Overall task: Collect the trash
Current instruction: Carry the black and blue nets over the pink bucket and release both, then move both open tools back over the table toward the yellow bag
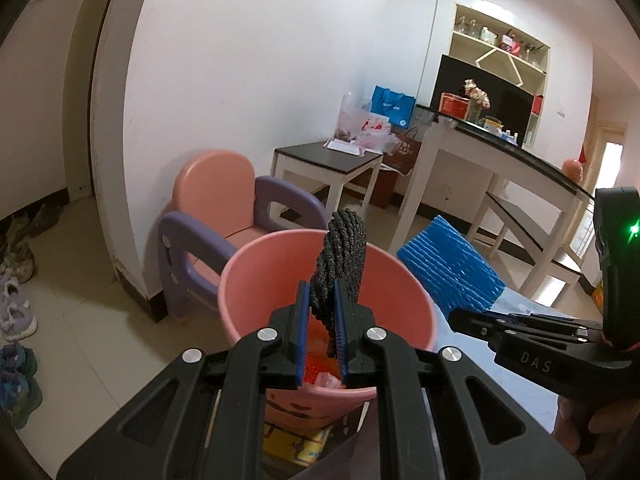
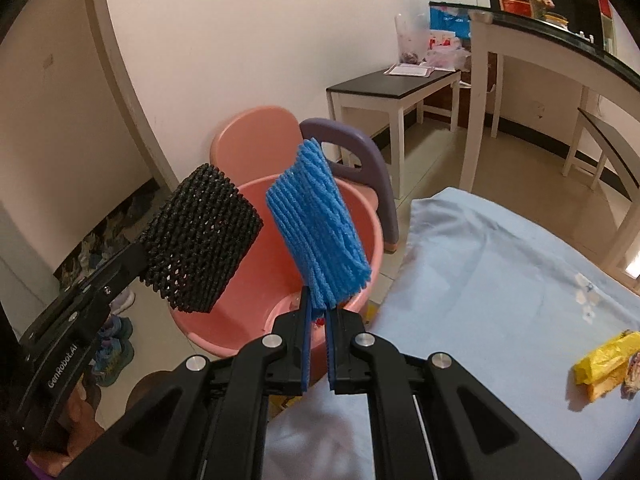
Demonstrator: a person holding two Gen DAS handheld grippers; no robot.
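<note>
My left gripper (image 1: 322, 300) is shut on a black foam net sleeve (image 1: 340, 264), held edge-on over the pink bucket (image 1: 248, 280). The sleeve also shows in the right wrist view (image 2: 200, 240), above the bucket's left rim (image 2: 200, 328). My right gripper (image 2: 318, 308) is shut on a blue foam net sleeve (image 2: 318, 220), held upright over the bucket's right side. The blue sleeve also shows in the left wrist view (image 1: 450, 264), with the right gripper (image 1: 456, 316) beside it. Red trash (image 1: 320, 364) lies in the bucket's bottom.
A pink and purple child's chair (image 1: 224, 200) stands behind the bucket. A light blue sheet (image 2: 500, 280) covers the surface at right, with a yellow wrapper (image 2: 604, 364) on it. A low dark-topped table (image 2: 392, 84) and a tall white table (image 2: 560, 40) stand beyond. Shoes (image 1: 16, 312) line the floor at left.
</note>
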